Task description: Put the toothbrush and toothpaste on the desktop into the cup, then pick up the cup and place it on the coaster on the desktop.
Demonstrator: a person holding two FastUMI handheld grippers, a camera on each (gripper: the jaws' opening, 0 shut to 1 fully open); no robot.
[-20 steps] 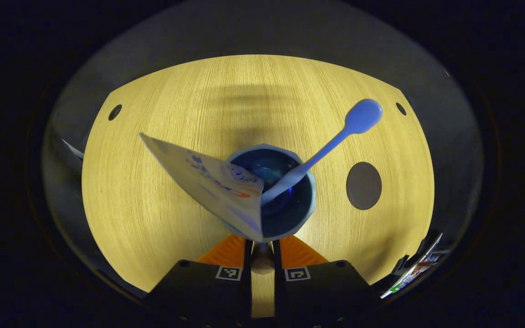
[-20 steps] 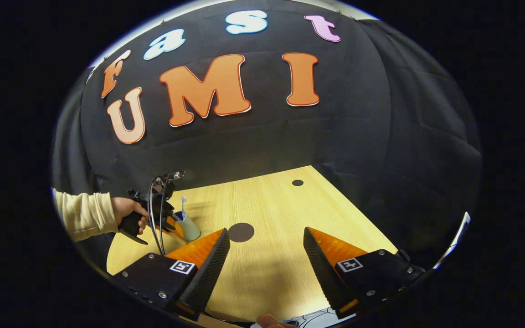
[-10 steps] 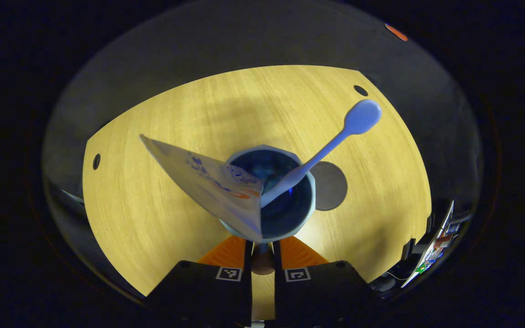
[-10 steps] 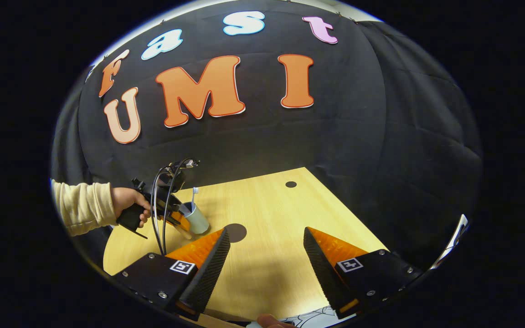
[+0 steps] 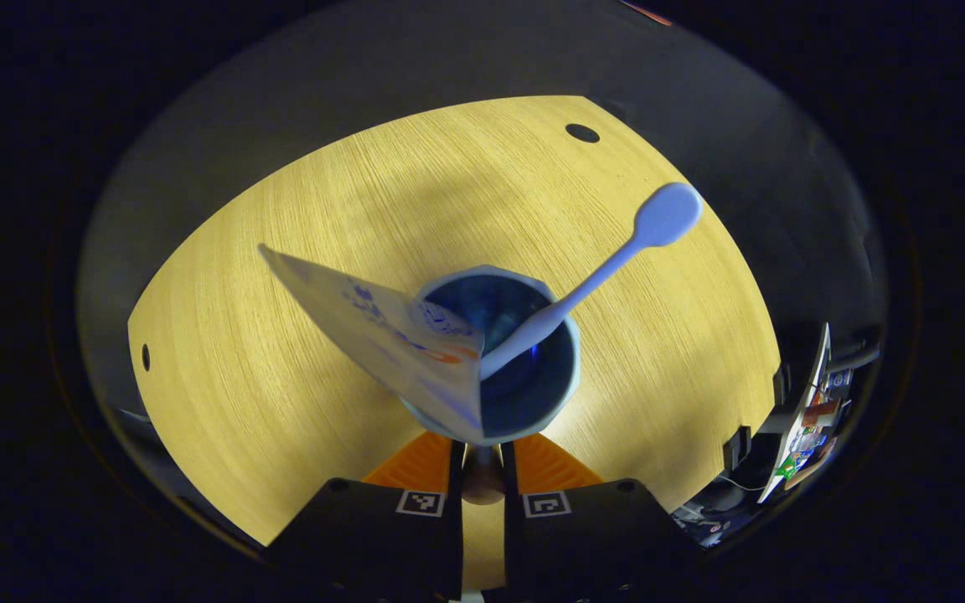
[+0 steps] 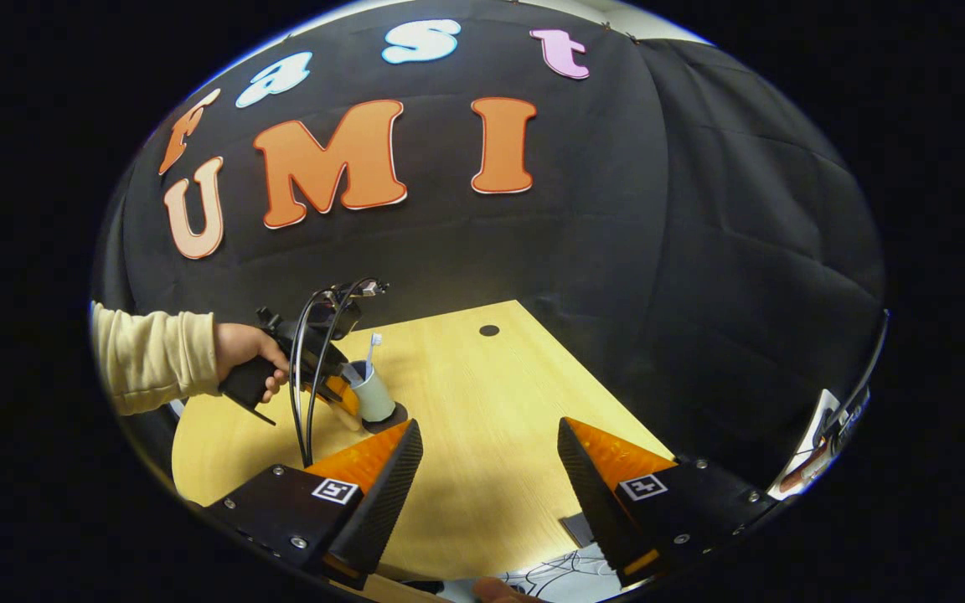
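A pale blue cup [image 5: 570,368] is seen from above in the left gripper view, with a white toothpaste tube [image 5: 382,335] and a light blue toothbrush [image 5: 616,260] leaning out of it. My left gripper [image 5: 482,456] is shut on the cup's near side. In the right gripper view the cup [image 6: 375,400] stands over the dark round coaster [image 6: 397,416], held by the left gripper [image 6: 344,395] in a person's hand [image 6: 239,352]. I cannot tell whether the cup touches the coaster. My right gripper [image 6: 489,435] hangs open over the table's front, holding nothing.
The wooden table [image 6: 482,394] has small dark holes near its corners [image 5: 581,132] [image 5: 146,357] [image 6: 489,330]. The black cloth wall stands right behind it. Papers and cables [image 6: 566,569] lie past the near edge, and clutter [image 5: 809,410] sits off the table's right side.
The left gripper carried the cup across the table to the coaster, which slid under the cup in the left gripper view. The right gripper stayed open and drifted slightly.
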